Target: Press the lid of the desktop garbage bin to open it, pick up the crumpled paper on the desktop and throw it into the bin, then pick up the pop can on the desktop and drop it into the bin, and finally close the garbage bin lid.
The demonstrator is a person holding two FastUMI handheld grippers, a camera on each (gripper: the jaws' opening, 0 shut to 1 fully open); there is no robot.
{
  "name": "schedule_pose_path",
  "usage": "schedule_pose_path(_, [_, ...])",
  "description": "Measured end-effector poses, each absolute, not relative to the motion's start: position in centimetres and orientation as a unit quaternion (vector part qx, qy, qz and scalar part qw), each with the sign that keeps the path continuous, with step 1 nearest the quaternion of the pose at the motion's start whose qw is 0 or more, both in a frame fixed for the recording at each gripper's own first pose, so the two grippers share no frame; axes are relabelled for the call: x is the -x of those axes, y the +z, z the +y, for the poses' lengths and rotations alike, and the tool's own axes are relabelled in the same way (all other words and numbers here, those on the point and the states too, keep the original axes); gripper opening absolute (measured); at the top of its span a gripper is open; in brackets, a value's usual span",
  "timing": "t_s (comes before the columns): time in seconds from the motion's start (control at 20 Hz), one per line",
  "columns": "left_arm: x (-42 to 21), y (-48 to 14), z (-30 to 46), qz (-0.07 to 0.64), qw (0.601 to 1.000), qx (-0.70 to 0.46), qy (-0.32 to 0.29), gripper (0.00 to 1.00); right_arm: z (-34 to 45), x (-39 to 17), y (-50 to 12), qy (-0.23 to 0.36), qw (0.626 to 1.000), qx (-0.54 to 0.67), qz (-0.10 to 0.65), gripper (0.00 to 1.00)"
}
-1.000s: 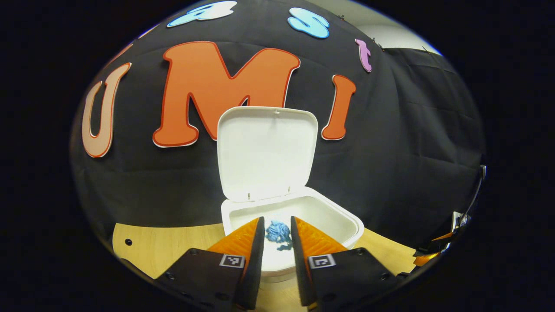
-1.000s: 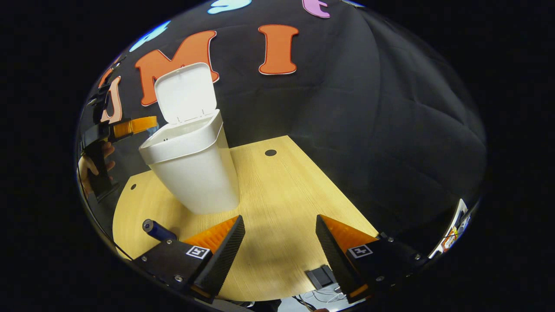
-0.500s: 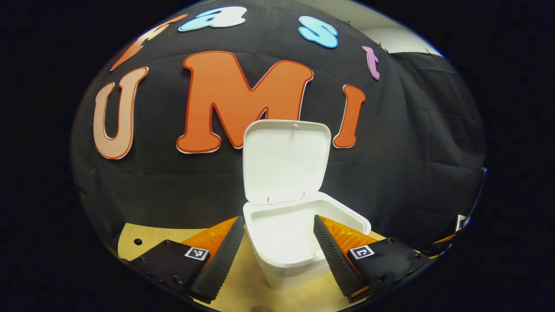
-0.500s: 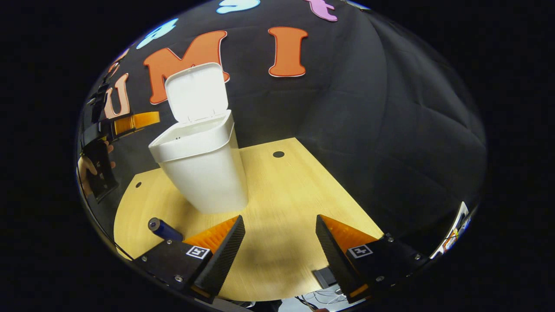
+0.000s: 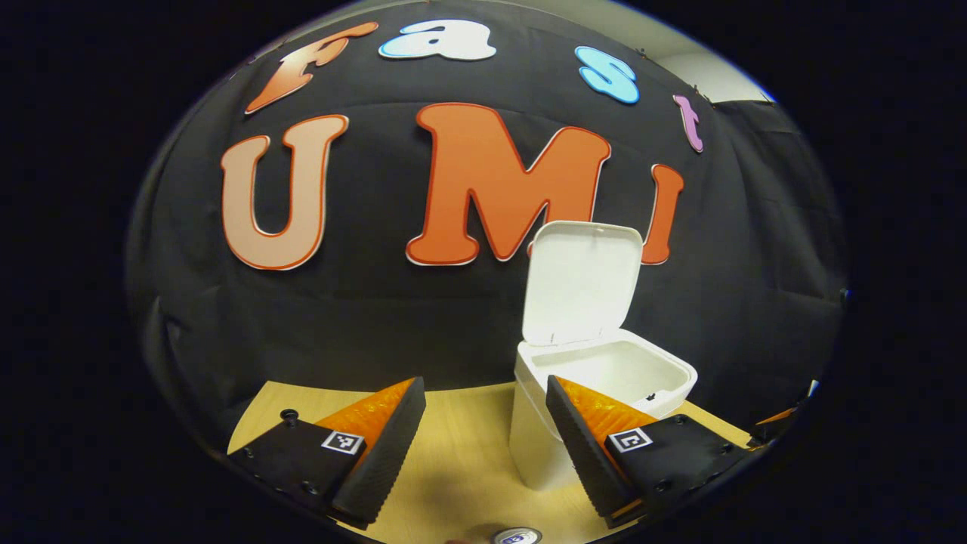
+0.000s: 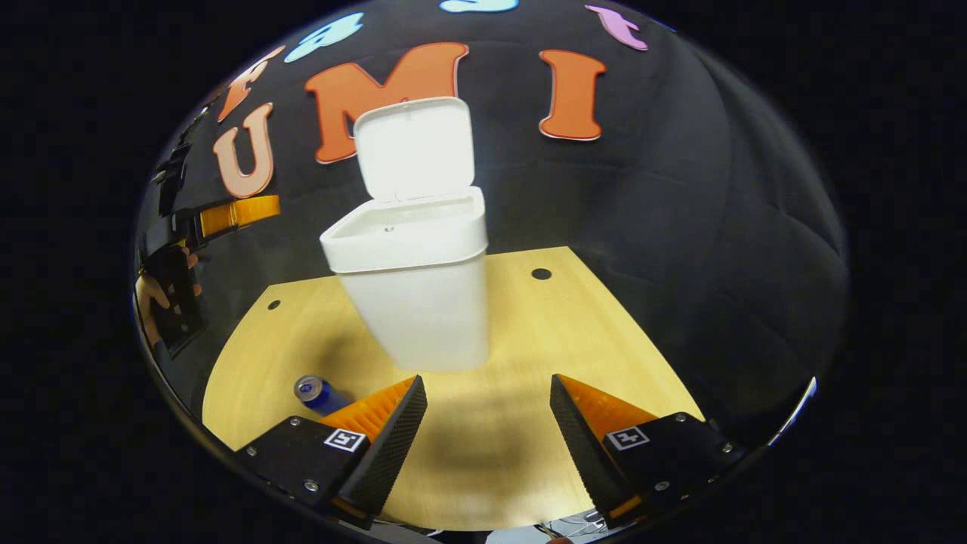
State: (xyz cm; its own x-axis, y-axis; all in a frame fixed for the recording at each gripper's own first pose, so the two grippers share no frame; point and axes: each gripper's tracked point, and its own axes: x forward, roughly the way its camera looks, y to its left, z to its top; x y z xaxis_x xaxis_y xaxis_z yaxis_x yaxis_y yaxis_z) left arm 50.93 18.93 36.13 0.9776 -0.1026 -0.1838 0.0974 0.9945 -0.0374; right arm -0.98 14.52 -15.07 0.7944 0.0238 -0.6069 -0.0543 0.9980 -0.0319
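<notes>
A: Two grippers, both empty. The left gripper [image 5: 485,446] has its jaws spread wide and nothing between them. The right gripper [image 6: 488,442] is just as wide, also holding nothing.

B: Bin?

A: The white desktop garbage bin [image 6: 419,302] stands upright on the wooden desktop [image 6: 574,340], with its lid [image 6: 414,147] tipped up and back on the rear hinge. Mouth open. I cannot see the bin's floor, so I cannot say whether the crumpled paper is inside; none lies on the desk that I can see.

B: So the can looks like the next job. Where?

A: The blue pop can [image 6: 319,394] lies on its side on the desk, in front of the bin and to its left in the right gripper view, apart from the bin wall. It sits just beside the outer face of the right gripper's left finger, outside the jaws. In the left gripper view its silver end [image 5: 517,536] peeks in at the bottom edge, below and between the fingers.

B: Risks?

A: Several.
- The can is lying down and round, so a nudge from one finger would likely roll it away.
- A pinch off its middle could let it squirt out.
- Carrying it in low could clip the bin rim and shift a light bin.
- Bumping the raised lid could drop it shut too soon.
</notes>
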Motion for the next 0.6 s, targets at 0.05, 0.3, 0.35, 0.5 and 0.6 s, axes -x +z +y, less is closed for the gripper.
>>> schedule_pose_path(0.05, [-50.4,35.9,20.2,0.094,0.995,0.014,-0.041,1.0,15.7,0.7,-15.2,0.031,0.947,0.027,0.32,1.0])
schedule_pose_path(0.3, [-48.2,35.6,26.2,0.094,0.995,0.013,0.001,1.0,21.3,0.3,-15.9,0.081,0.941,0.04,0.325,1.0])
schedule_pose_path(0.35, [-47.9,35.4,27.2,0.094,0.995,0.012,0.007,1.0,22.2,0.2,-16.0,0.089,0.94,0.043,0.326,1.0])
schedule_pose_path(0.5, [-46.9,35.3,30.2,0.096,0.995,0.015,0.025,1.0,25.9,0.1,-16.6,0.114,0.936,0.05,0.33,1.0])
schedule_pose_path(0.6, [-46.4,35.1,32.2,0.095,0.995,0.016,0.037,1.0,28.3,0.1,-17.0,0.131,0.932,0.056,0.334,1.0])
